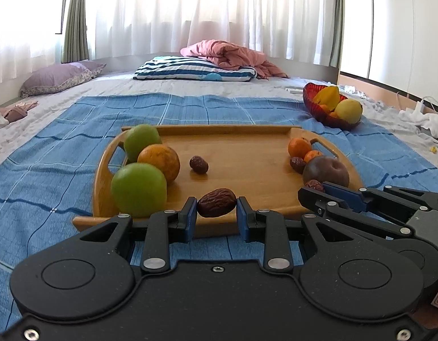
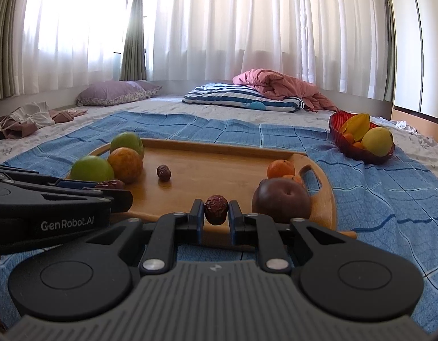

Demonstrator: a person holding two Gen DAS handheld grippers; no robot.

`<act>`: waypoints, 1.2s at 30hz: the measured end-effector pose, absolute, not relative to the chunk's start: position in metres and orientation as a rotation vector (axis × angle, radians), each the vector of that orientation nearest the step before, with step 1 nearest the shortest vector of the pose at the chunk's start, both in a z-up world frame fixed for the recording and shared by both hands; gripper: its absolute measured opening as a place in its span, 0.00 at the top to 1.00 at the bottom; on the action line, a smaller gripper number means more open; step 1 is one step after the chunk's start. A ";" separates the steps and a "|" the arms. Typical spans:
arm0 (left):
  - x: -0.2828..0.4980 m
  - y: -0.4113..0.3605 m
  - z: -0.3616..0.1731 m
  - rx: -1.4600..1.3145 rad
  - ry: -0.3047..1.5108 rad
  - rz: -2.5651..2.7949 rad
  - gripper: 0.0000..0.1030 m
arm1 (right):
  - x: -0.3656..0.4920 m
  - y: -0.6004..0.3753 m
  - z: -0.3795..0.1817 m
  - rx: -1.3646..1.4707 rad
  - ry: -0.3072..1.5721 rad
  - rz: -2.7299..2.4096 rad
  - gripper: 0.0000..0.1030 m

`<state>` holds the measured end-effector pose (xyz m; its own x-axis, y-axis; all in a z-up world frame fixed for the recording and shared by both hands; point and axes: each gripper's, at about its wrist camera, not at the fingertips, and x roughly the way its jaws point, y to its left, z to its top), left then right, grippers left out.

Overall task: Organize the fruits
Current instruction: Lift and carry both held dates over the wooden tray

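A wooden tray (image 1: 247, 153) lies on a blue cloth on the bed. My left gripper (image 1: 216, 209) is shut on a wrinkled red date (image 1: 216, 207) at the tray's near edge. My right gripper (image 2: 216, 211) is shut on another red date (image 2: 216, 209), beside a dark purple fruit (image 2: 281, 200). On the tray's left are two green fruits (image 1: 138, 189) and an orange (image 1: 159, 162). A loose date (image 1: 199, 164) lies mid-tray. Small tangerines (image 1: 299, 147) sit at the right. The right gripper also shows in the left wrist view (image 1: 318, 189).
A red glass bowl (image 1: 312, 102) with a starfruit and a yellow fruit stands on the bed at the far right. Pillows, a striped cushion (image 1: 194, 69) and a pink quilt lie at the back. Clothes lie at the left and right edges.
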<state>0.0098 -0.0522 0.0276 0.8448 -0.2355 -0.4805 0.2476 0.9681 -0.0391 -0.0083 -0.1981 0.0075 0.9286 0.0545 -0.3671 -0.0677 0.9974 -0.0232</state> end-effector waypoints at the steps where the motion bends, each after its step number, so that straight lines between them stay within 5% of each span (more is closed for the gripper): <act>1: 0.012 -0.053 0.029 0.025 0.503 -0.256 0.72 | -0.007 -0.199 0.009 -0.032 0.374 0.063 0.78; 36: 0.060 -0.059 0.050 -0.023 0.531 -0.281 0.72 | 0.029 -0.205 0.033 -0.022 0.355 0.070 0.78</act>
<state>0.0599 -0.0594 0.0504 0.8249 -0.2701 -0.4965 0.2582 0.9615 -0.0942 0.0290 -0.2052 0.0333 0.9353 0.0651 -0.3479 -0.0728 0.9973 -0.0090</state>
